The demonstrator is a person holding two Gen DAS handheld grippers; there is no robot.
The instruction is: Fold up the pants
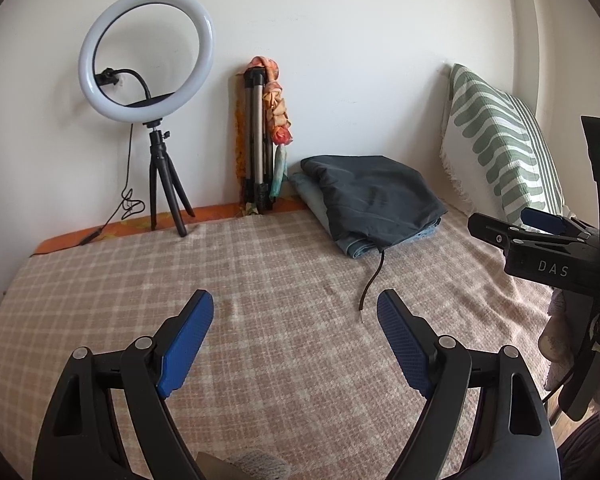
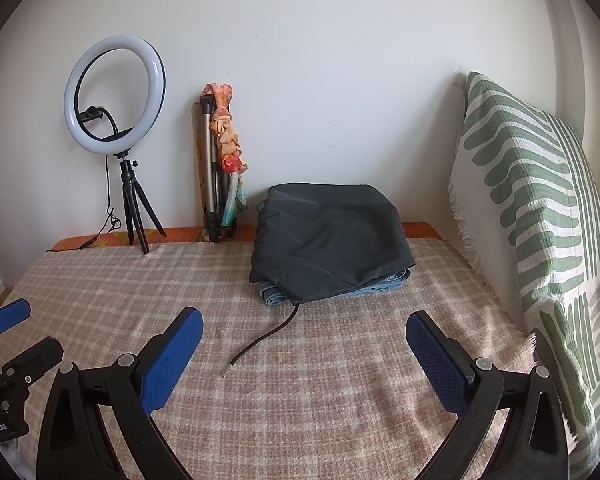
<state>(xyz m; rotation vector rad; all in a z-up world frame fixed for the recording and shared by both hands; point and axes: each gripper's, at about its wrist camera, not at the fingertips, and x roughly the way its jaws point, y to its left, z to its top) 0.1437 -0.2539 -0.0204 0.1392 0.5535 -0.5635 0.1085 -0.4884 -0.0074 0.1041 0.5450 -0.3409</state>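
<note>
The left gripper (image 1: pixel 295 312) and the right gripper (image 2: pixel 304 330) both have their fingers spread wide, holding nothing. In front of them the checked blanket (image 2: pixel 180 280) is flat and bare. A thin black cord (image 2: pixel 266 336) lies there. Farther back sit the folded dark pants (image 2: pixel 332 240) on blue jeans (image 2: pixel 380 286), near the wall. The green pillow (image 2: pixel 540 208) blocks the right side. The ring light (image 2: pixel 114 94) stands far left.

Left gripper (image 1: pixel 295 306) and right gripper (image 2: pixel 304 324) side by side, jaws wide, empty, both toward 12 o'clock.
</note>
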